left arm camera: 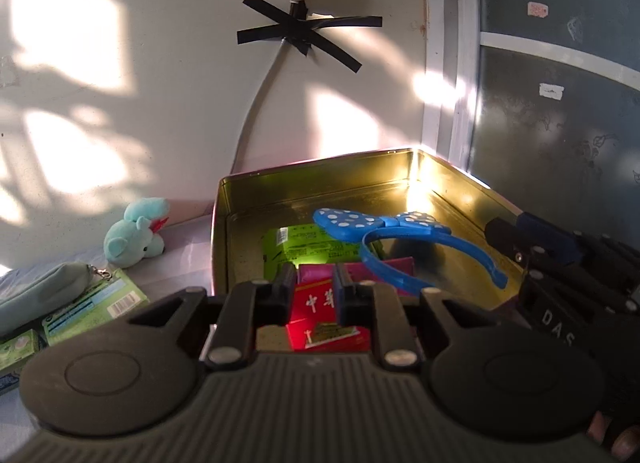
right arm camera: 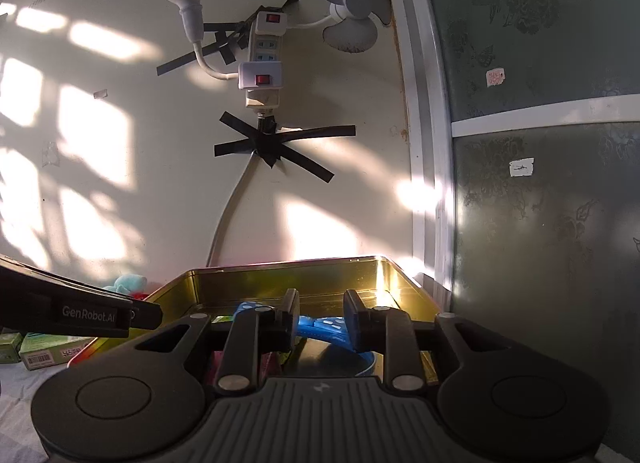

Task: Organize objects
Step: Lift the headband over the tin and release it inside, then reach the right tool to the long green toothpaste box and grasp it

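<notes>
A gold tin [left arm camera: 320, 167] stands open against the wall. Inside lie a green packet [left arm camera: 300, 247], magenta packets [left arm camera: 316, 272], a red box [left arm camera: 320, 303] with white characters and a blue headband [left arm camera: 400, 231] with a dotted bow. My left gripper [left arm camera: 314, 283] hovers over the tin's near side, its jaws a little apart; the red box lies below the gap, untouched. My right gripper [right arm camera: 322, 315] is over the tin [right arm camera: 288, 265] from the right, jaws apart, with the headband [right arm camera: 324, 323] lying beyond the gap and not pinched. It shows at the right edge as the right gripper [left arm camera: 512, 239].
Left of the tin, a teal plush toy [left arm camera: 136, 239], a grey-green pouch [left arm camera: 40, 295] and green boxes [left arm camera: 92, 303] lie on the cloth-covered surface. A power strip [right arm camera: 264, 59] and its cable [left arm camera: 256, 103] are taped to the wall behind. A frosted glass door [right arm camera: 540, 183] closes off the right.
</notes>
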Demonstrator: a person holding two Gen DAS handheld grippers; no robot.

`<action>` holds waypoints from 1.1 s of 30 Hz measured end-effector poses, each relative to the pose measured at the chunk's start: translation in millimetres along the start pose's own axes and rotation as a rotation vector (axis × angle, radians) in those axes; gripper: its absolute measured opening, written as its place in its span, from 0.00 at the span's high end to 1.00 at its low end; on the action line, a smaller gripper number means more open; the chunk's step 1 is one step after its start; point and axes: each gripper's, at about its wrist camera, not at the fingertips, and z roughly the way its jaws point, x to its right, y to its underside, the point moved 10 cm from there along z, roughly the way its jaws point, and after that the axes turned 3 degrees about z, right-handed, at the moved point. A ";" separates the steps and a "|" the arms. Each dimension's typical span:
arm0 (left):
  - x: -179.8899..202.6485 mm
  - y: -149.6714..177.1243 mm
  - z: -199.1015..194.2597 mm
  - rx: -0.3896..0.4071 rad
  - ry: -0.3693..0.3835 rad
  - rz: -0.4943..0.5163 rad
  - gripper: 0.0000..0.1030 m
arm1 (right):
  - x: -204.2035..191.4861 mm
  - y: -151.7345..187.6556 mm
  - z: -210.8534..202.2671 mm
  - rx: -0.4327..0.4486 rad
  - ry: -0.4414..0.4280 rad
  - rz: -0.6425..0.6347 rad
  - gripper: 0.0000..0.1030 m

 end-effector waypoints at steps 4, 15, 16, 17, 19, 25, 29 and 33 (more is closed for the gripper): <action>-19.1 16.1 -23.5 0.003 -0.023 -0.026 0.77 | -23.6 9.1 -23.1 -0.009 -0.041 0.027 0.75; -76.7 67.2 -54.5 -0.034 -0.107 -0.096 0.76 | -90.8 51.7 -50.5 -0.131 -0.143 0.007 0.75; -81.7 73.8 -56.6 -0.040 -0.115 -0.103 0.75 | -96.8 55.8 -51.2 -0.144 -0.153 0.003 0.75; -86.1 78.4 -57.0 -0.046 -0.121 -0.108 0.73 | -102.6 60.1 -51.5 -0.157 -0.161 -0.002 0.75; -97.6 90.6 -58.5 -0.065 -0.142 -0.115 0.71 | -114.7 70.3 -51.6 -0.189 -0.180 -0.007 0.75; -132.0 124.9 -60.9 -0.116 -0.195 -0.156 0.70 | -150.1 100.9 -48.5 -0.296 -0.243 -0.021 0.75; -157.9 148.2 -61.7 -0.155 -0.223 -0.199 0.70 | -170.4 114.2 -48.1 -0.334 -0.264 -0.055 0.75; -181.9 163.6 -64.3 -0.169 -0.250 -0.234 0.70 | -189.2 120.6 -48.1 -0.355 -0.286 -0.089 0.75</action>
